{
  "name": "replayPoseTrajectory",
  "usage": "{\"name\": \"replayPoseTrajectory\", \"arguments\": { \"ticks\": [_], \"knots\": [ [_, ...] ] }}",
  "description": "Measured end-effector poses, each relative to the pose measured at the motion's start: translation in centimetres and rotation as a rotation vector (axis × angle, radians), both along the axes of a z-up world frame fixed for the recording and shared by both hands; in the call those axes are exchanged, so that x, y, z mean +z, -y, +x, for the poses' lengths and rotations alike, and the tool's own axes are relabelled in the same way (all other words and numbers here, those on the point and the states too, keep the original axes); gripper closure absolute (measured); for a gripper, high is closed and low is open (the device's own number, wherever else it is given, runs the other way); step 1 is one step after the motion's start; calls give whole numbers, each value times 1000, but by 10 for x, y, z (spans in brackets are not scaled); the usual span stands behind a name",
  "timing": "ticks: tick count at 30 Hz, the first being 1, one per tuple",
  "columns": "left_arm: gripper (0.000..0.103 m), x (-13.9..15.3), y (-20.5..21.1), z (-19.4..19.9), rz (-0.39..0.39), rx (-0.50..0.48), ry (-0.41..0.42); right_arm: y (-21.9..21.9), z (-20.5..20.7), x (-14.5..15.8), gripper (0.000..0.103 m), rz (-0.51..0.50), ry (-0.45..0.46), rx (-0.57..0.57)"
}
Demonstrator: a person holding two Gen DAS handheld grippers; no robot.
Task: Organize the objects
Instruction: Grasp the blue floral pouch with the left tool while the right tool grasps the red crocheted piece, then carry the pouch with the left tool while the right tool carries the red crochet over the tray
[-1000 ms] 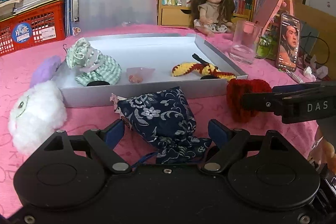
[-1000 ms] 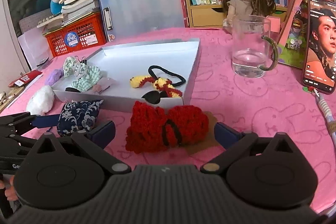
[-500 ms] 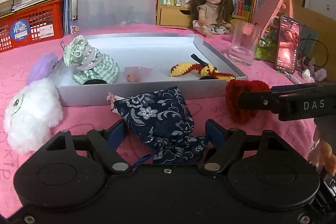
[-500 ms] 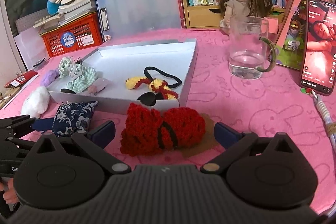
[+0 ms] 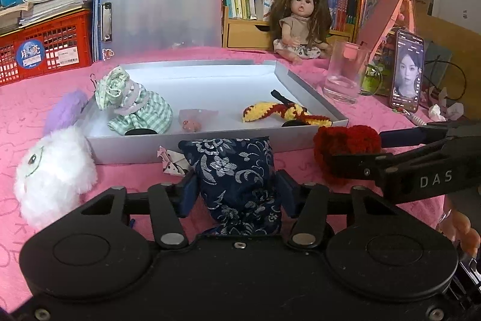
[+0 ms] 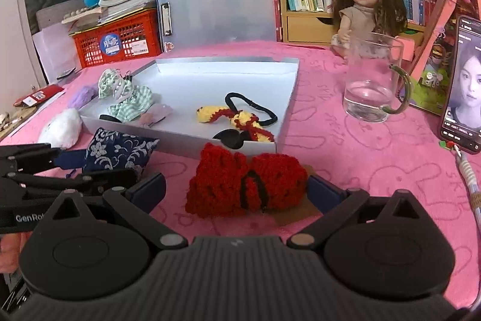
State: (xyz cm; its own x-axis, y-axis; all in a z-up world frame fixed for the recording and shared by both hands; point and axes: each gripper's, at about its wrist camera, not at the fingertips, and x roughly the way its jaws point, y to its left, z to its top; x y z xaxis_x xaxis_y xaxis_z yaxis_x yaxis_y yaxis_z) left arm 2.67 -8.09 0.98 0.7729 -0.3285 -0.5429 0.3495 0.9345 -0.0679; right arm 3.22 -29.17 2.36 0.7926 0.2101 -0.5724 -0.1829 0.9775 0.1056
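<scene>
read "das" on the right gripper (image 5: 375, 154) and "genro…" on the left gripper (image 6: 99, 167). pinched the navy floral pouch (image 5: 237, 182) between closed-in left pads, on the pink tabletop (image 6: 360, 164) just at 6 o'clock of the grey tray (image 5: 186, 145) wall. straddled the red crochet bow (image 6: 245, 185) with the right gripper spread wide, right pad touching, left pad apart, open cloth toward 3 o'clock.

Woven brocade pouch (image 5: 237, 182), fuzzy red knitted yarn bow (image 6: 245, 185), matt pink cloth tablecloth (image 6: 345, 146), clear glass jug (image 6: 371, 83)
</scene>
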Motion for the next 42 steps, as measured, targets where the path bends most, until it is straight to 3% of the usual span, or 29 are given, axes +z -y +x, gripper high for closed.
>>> {"name": "replayPoseTrajectory", "arguments": {
  "ticks": [7, 12, 15, 30, 38, 42],
  "knots": [
    [59, 3, -4, -2, -6, 18, 3, 2, 3, -2, 9, -7, -32, -14],
    [60, 5, -8, -3, -11, 21, 6, 3, 4, -2, 28, -28, -46, -29],
    [60, 8, -11, -5, -19, 18, 7, 6, 2, 0, 33, -29, -45, -29],
    [60, 38, -40, -4, -52, 56, 49, 14, -7, 21, 40, 18, -31, -36],
    [60, 55, -56, 15, -63, 82, 72, 16, 3, 38, 42, 44, 6, -57],
    [60, 56, -60, 36, -60, 95, 39, 14, 17, 45, 42, 56, 6, -62]
  ]
}}
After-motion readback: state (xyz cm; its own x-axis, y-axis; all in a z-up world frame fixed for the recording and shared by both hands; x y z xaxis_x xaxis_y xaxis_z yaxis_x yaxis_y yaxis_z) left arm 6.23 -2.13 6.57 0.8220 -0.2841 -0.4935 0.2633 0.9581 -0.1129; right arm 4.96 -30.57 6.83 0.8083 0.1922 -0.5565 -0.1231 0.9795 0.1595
